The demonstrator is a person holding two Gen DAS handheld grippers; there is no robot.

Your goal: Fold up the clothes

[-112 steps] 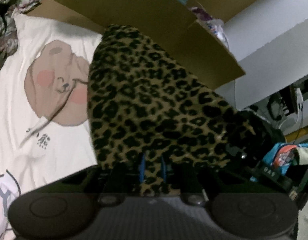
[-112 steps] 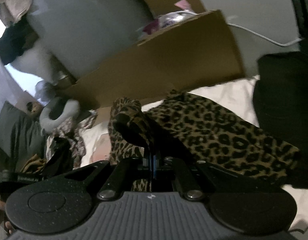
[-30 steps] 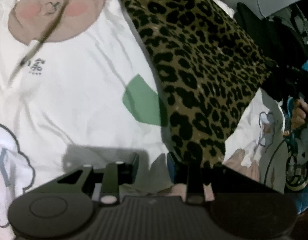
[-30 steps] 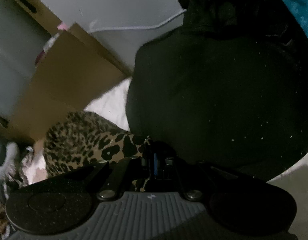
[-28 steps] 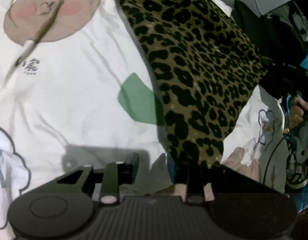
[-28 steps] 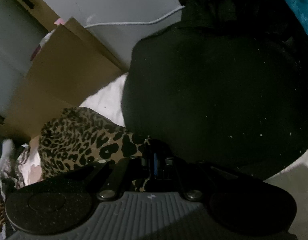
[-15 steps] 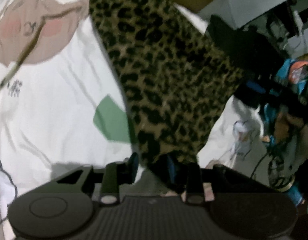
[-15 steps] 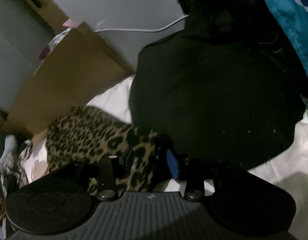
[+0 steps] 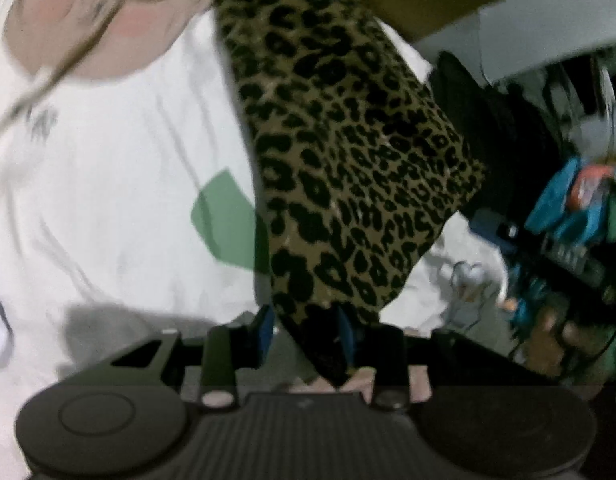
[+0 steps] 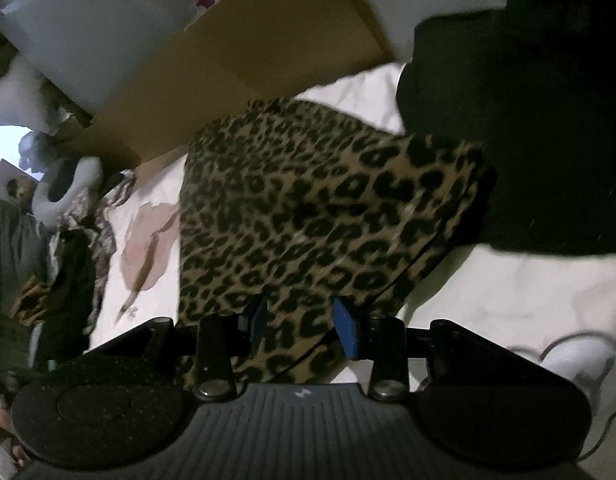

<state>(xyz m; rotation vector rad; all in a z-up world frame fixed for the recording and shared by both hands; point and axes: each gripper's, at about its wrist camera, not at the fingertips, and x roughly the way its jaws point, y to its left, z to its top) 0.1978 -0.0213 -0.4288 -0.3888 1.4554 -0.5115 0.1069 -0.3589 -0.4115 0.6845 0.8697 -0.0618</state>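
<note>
both grippers, left point(image 9: 305, 330) and right point(image 10: 303, 326), have fingers parted around the leopard garment point(image 10: 308, 208) without pinching, so the fold could flop open

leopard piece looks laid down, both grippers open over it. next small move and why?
Probably pinch one short end with both grippers and fold it across. The leopard-print garment lies as a long strip on the white bear-print sheet. The right gripper stands open above its near edge; the left gripper has a corner between parted pads. No fold across its length shows yet, though blur hides detail.
</note>
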